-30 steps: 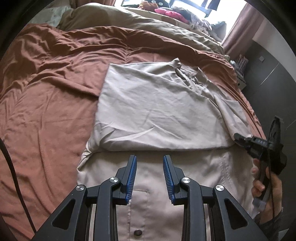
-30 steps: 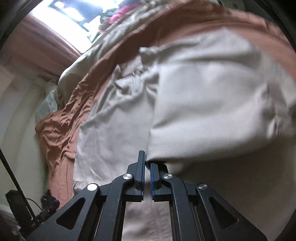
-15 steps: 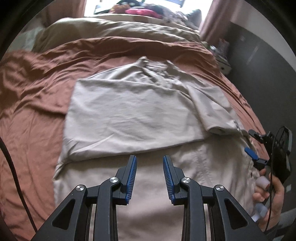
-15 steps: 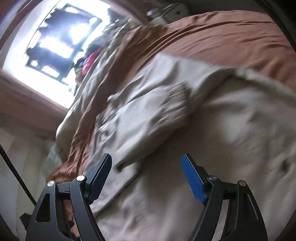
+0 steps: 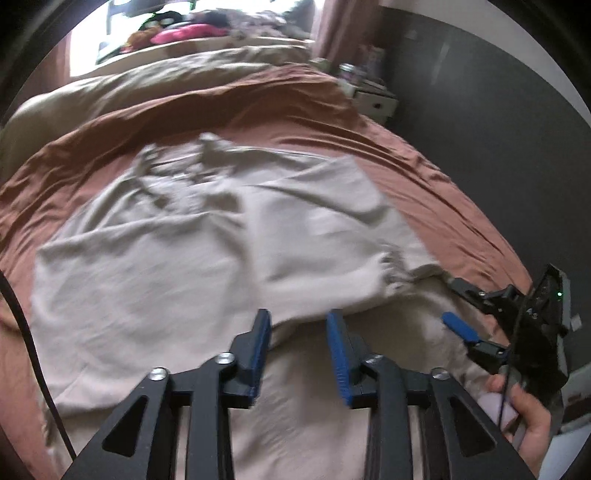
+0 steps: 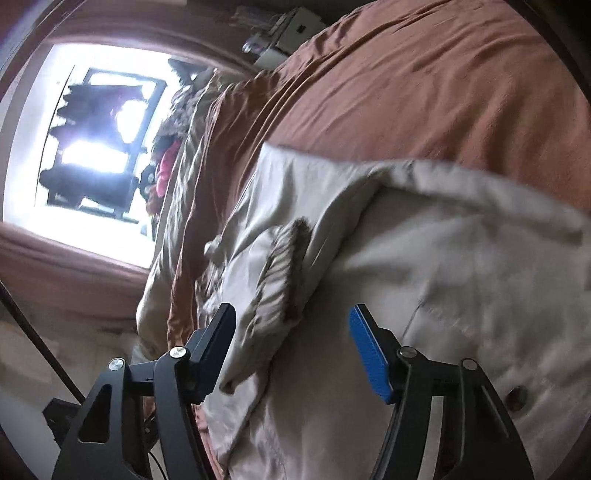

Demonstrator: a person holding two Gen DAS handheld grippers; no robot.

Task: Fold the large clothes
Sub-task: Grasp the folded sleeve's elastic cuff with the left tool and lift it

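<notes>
A large beige button-up garment (image 5: pixel 207 251) lies spread on the rust-brown bed sheet (image 5: pixel 424 177), its upper part folded down over the lower part. My left gripper (image 5: pixel 298 325) is open and empty, hovering over the fold edge near the garment's middle. My right gripper (image 5: pixel 452 301) is open at the garment's right side, beside the gathered sleeve cuff (image 5: pixel 391 269). In the right wrist view the right gripper (image 6: pixel 291 332) is open with the ribbed cuff (image 6: pixel 284 273) lying between its jaws, untouched. A dark button (image 6: pixel 517 398) shows on the lower panel.
A beige duvet (image 5: pixel 147 85) lies bunched at the bed's far end under a bright window (image 6: pixel 85 147) with clothes piled on the sill (image 5: pixel 177 35). A white nightstand (image 5: pixel 373 99) stands by the dark wall on the right. A black cable (image 5: pixel 33 350) hangs left.
My right gripper let go of the sleeve and opened wide; the sleeve now lies folded across the garment. My left gripper swung right, staying open.
</notes>
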